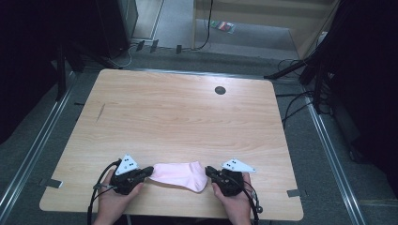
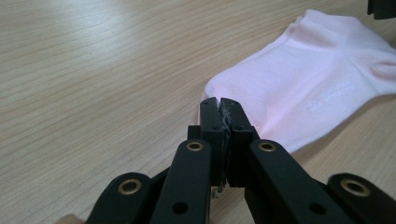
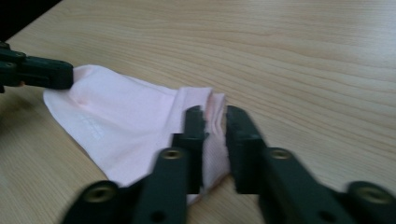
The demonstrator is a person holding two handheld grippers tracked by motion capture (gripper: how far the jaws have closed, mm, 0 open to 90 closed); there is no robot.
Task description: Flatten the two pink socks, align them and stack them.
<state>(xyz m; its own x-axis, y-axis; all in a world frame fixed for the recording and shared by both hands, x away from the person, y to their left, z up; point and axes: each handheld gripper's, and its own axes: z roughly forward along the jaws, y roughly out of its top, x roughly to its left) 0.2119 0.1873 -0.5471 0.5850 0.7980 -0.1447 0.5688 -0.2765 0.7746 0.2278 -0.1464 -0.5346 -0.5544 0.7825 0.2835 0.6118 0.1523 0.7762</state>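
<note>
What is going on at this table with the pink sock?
A person sits at a wooden table with a gripper in each hand, working on a pale pink sock that lies flat near the front edge. The left gripper has its jaws pinched shut on one end of the sock. The right gripper is at the other end, with the bunched fabric between its jaws, which stand slightly apart.

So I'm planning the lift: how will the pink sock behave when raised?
The pink sock will likely sag between grips; it lies flat and creased. Probably light, thin knit. The left tool is shut at its edge; cloth sits between the right tool's jaws and could slip.
</note>
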